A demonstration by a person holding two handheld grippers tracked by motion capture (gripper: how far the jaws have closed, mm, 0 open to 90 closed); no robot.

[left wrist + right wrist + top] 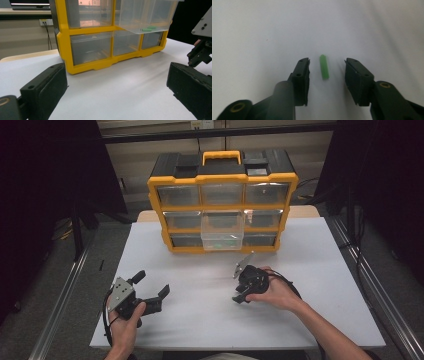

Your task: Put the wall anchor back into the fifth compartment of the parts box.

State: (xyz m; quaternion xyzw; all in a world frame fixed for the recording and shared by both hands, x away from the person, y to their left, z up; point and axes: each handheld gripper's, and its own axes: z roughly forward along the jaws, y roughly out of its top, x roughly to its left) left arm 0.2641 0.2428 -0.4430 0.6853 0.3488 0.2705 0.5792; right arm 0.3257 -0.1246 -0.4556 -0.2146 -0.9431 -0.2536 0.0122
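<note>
Right gripper (pixel 327 68) straddles green peg (pixel 324 67) pointing away lengthwise.

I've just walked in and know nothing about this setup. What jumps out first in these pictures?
The yellow and black drawer organizer at the far side of the white table stands out, with one clear drawer pulled out of its middle column, green pieces inside. Nearer, a person holds the left gripper open, and the right gripper open around a small green peg lying on the table.
</note>
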